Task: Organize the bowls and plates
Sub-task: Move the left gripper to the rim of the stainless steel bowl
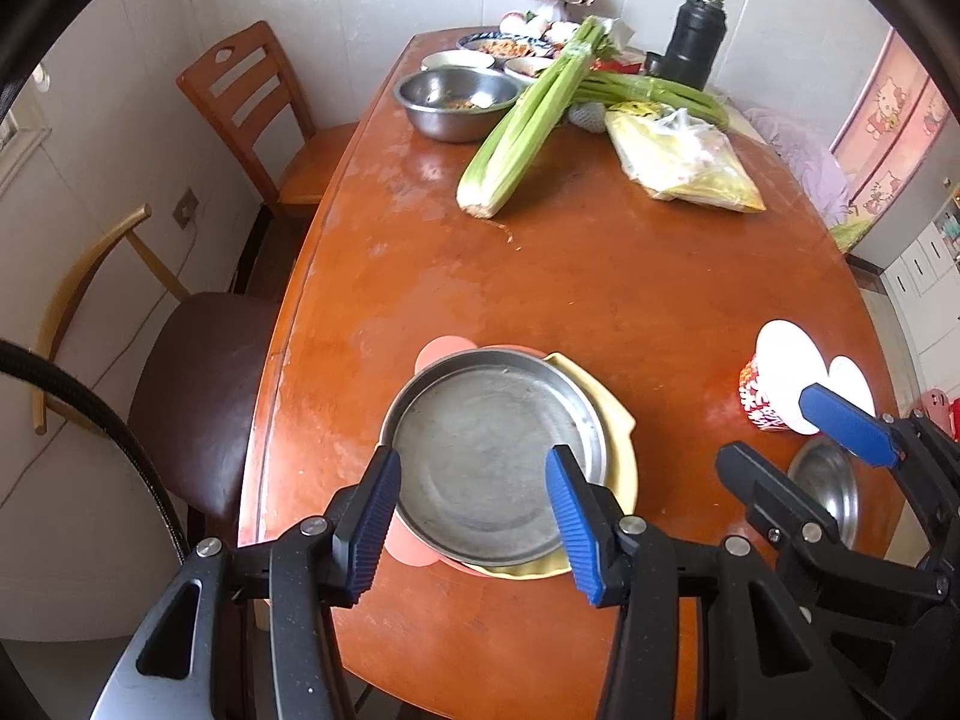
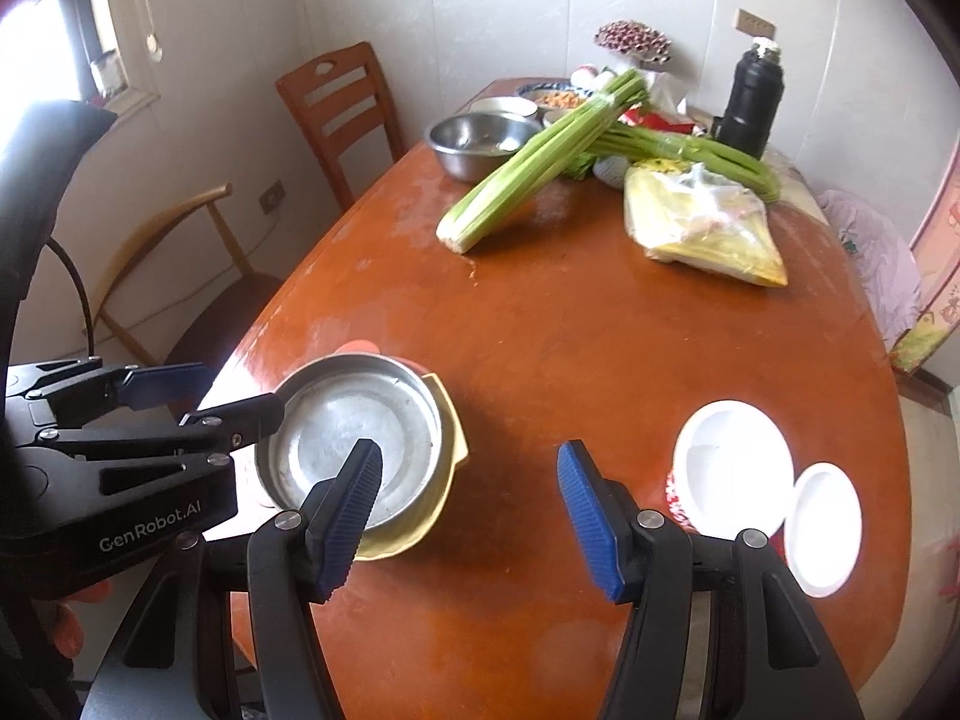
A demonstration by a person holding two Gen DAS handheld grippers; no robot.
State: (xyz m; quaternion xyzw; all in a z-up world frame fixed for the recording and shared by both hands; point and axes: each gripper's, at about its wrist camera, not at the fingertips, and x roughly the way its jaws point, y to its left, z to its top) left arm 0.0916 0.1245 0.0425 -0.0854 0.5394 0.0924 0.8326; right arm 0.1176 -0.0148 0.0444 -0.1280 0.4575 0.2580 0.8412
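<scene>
A round steel plate (image 1: 486,468) (image 2: 354,438) lies on top of a yellow plate (image 1: 624,456) (image 2: 447,450), which lies on a pink plate (image 1: 441,348). My left gripper (image 1: 474,516) is open and empty just above the near edge of this stack. To the right stand a red-and-white bowl (image 1: 774,378) (image 2: 726,468), a smaller white bowl (image 2: 822,528) and a small steel bowl (image 1: 825,486). My right gripper (image 2: 468,516) is open and empty over bare table between the stack and the bowls.
The brown wooden table (image 1: 600,300) holds celery (image 1: 528,120), a steel mixing bowl (image 1: 456,102), a yellow plastic bag (image 1: 678,162), food dishes and a black flask (image 1: 696,39) at the far end. Two chairs (image 1: 252,114) stand along the left side.
</scene>
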